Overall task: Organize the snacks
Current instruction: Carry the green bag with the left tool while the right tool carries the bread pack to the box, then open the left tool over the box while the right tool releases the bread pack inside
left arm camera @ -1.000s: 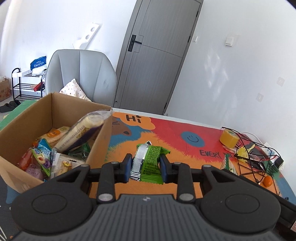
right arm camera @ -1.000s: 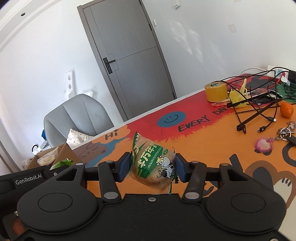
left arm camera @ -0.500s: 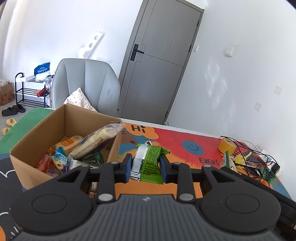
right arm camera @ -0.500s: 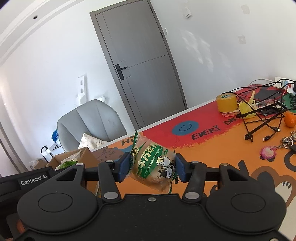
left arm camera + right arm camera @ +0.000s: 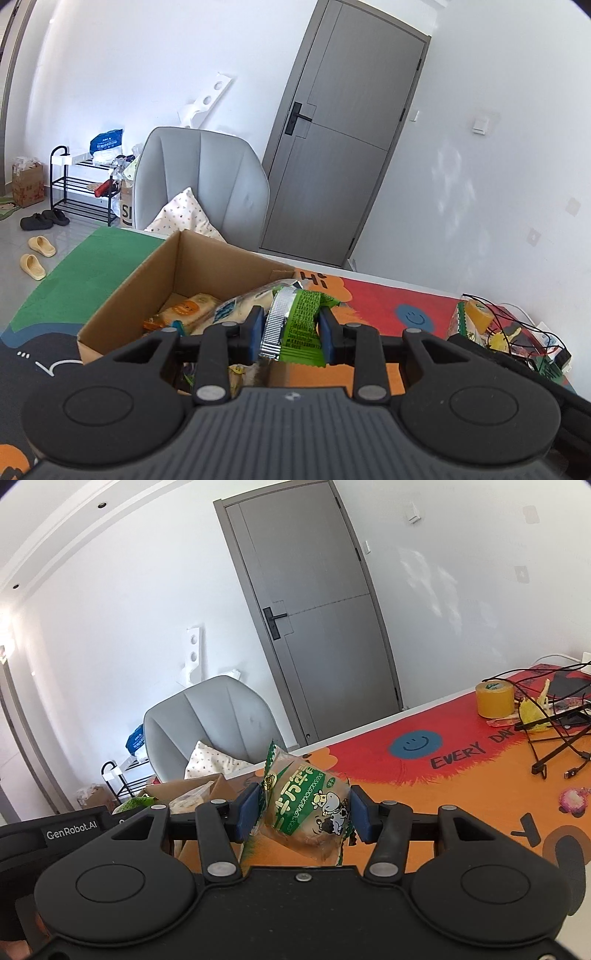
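Observation:
My left gripper [image 5: 291, 334] is shut on a green and silver snack packet [image 5: 295, 325], held above the near right corner of an open cardboard box [image 5: 133, 295] that holds several snack packs. My right gripper [image 5: 304, 812] is shut on a green bread packet with a cow picture [image 5: 306, 808], held above the orange mat. The box [image 5: 192, 790] shows to the left in the right wrist view, partly hidden behind the left gripper's body [image 5: 55, 830].
A colourful mat [image 5: 480, 775] covers the table. A yellow tape roll [image 5: 494, 699], black cables [image 5: 554, 738], a yellow bag and a pink keychain [image 5: 571, 798] lie at the right. A grey chair [image 5: 199, 184] with a pillow stands behind the box.
Both grippers have risen and swung left toward the box, each still holding its packet. The left gripper now sits over the box's near right corner.

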{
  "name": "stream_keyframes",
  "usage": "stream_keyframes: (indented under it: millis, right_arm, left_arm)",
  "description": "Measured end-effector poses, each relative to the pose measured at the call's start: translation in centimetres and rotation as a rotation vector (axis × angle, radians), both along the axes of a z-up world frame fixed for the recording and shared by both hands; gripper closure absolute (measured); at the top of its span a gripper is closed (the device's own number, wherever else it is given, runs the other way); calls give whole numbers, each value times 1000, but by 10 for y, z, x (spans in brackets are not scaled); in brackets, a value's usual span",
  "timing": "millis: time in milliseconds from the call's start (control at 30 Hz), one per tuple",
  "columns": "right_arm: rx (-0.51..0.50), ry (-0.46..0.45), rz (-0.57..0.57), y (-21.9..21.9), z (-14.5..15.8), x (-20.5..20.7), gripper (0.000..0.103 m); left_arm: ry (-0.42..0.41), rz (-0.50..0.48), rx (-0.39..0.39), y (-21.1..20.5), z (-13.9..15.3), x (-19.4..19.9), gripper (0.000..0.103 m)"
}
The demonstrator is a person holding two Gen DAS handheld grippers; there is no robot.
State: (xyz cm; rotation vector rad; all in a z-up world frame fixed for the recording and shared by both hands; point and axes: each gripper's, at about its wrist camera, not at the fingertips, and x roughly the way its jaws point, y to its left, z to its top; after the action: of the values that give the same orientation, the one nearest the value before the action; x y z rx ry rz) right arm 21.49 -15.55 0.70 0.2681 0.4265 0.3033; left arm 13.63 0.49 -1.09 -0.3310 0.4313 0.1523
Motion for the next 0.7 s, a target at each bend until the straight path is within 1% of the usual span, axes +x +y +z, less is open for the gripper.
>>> stream_keyframes:
  millis: [400, 700]
  right_arm:
    - [-14, -13, 92, 47, 7, 11, 51]
    - [-22, -15, 145, 71, 11, 26, 51]
  left_arm:
    - [9, 54, 0, 46, 1, 4, 73]
    - [39, 87, -12, 72, -5, 20, 73]
